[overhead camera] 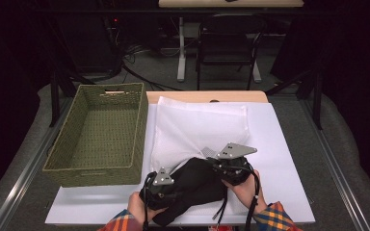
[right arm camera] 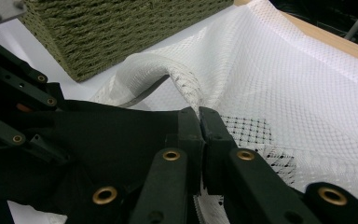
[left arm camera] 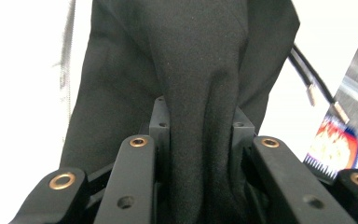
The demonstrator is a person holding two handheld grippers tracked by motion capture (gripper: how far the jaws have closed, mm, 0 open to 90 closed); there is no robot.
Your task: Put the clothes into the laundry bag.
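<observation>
At the near edge of the surface [overhead camera: 289,192] we see the black garment [overhead camera: 192,185] bunched in a heap, its lower end reaching that edge, its upper part lying on the bottom of the white mesh bag [overhead camera: 197,127]. The left gripper [overhead camera: 160,185] sits at the garment's left; in the left gripper view a thick fold of the black cloth [left arm camera: 200,116] runs up between its fingers [left arm camera: 161,126], which press it from both sides, so we count it as gripped. The right gripper [overhead camera: 231,163] sits at the garment's upper right; in the right gripper view its fingers [right arm camera: 189,126] are closed together, pinching the edge of the mesh bag [right arm camera: 279,84] just beside the black cloth [right arm camera: 116,140].

The woven basket [overhead camera: 101,132] stands along the left side of the surface, its right wall touching or just beside the bag's left edge; its near wall stands back from the surface's near edge. To the right of the bag a broad strip of bare white surface runs to the right edge. A wooden strip [overhead camera: 207,96] shows at the far edge behind the bag.

We count one garment, one mesh bag, one basket, two grippers, and two hands, one on each gripper.
</observation>
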